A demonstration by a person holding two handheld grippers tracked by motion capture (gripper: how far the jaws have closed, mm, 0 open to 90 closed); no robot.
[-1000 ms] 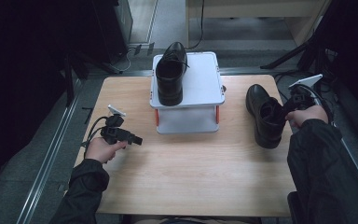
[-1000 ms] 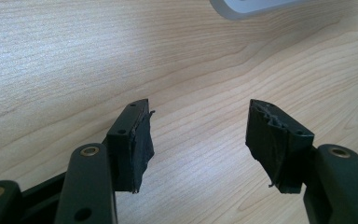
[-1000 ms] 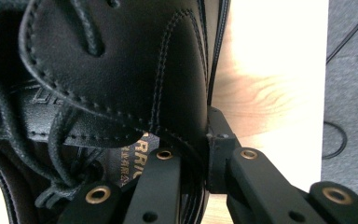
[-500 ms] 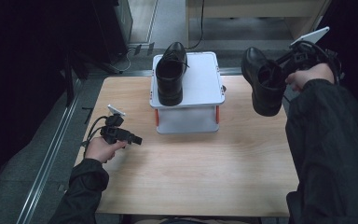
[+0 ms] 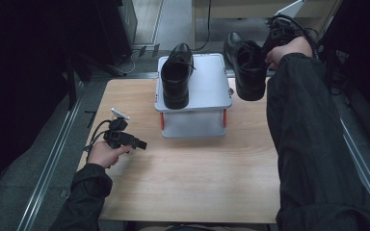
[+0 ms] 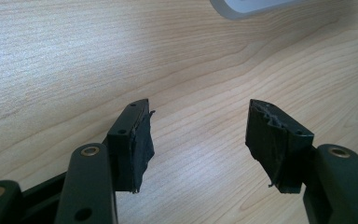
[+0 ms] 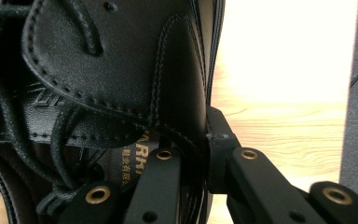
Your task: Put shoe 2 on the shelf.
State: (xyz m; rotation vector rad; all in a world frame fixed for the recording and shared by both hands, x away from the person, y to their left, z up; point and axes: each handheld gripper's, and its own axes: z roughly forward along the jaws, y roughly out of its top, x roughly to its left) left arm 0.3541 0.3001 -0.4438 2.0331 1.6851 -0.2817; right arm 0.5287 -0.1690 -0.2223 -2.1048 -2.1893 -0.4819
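One black leather shoe (image 5: pixel 176 77) stands on the left half of a white box lid (image 5: pixel 207 91) at the table's far middle. A second black shoe (image 5: pixel 245 67) hangs in the air just right of the box, above the table's far right edge. My right gripper (image 5: pixel 272 45) is shut on that shoe's side wall (image 7: pixel 177 93), one jaw inside and one outside. My left gripper (image 5: pixel 137 143) rests low at the table's left, open, its pads (image 6: pixel 140 144) wide apart over bare wood.
The white box (image 5: pixel 192 122) with red latches stands at the far centre of the wooden table (image 5: pixel 188 178). A dark sleeve (image 5: pixel 308 144) stretches along the right side. Metal floor rails run past both table sides.
The right gripper has lifted the second shoe off the right side of the table and carried it up and leftward, close to the box. The left gripper has stayed put.
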